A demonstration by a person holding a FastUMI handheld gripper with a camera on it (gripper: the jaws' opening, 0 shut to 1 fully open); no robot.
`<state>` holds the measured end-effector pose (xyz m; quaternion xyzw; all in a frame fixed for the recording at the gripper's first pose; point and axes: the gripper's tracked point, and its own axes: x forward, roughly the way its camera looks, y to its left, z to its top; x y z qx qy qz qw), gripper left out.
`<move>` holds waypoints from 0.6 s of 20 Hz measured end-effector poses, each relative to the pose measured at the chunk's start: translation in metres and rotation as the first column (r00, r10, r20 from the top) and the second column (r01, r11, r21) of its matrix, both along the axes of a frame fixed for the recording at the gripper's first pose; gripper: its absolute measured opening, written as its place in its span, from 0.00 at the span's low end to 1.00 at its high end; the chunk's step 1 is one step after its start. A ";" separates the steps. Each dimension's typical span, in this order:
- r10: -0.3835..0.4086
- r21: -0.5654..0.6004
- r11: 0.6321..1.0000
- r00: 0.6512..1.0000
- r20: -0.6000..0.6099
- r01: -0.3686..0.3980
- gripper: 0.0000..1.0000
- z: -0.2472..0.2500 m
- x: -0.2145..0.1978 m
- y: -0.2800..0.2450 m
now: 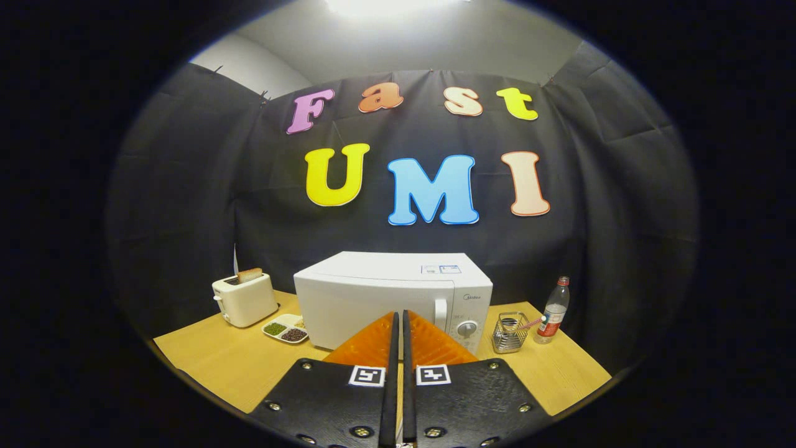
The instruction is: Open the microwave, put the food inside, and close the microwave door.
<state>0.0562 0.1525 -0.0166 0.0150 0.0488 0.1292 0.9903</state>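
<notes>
Tongs: we see the tongs (398, 314) with their two fingers pressed together, only a thin slit between them, and nothing pinched.

Microwave: the white box-shaped microwave (385, 292) stands on the worktop straight ahead of the tongs, its door closed. We see the fingertips overlap the lower front of the door; whether they touch it we cannot tell.

Door handle: the white vertical handle (441, 313) sits just right of the fingertips, with the round control dial (466, 330) beside it.

Food: a white divided dish with green and dark beans (285, 329) lies on the worktop just left of the microwave's front corner, left of the tongs and apart from them.

Toaster: the cream-coloured toaster (244, 299) with a slice of bread sticking up from its slot stands behind the dish, left of the microwave.

Right side: a wire-mesh metal holder (510, 333) stands near the microwave's right side, and a clear plastic bottle with a red label (553, 311) stands just beyond it.

Worktop: the light wooden worktop (211, 361) carries all of these.
</notes>
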 end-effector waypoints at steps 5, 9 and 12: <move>-0.026 0.025 0.999 1.000 0.000 0.026 0.99 0.001 -0.038 -0.007; -0.045 0.019 0.999 0.999 0.019 0.044 0.98 0.004 -0.055 -0.015; -0.057 0.023 0.998 0.998 0.032 0.057 0.98 0.012 -0.056 -0.024</move>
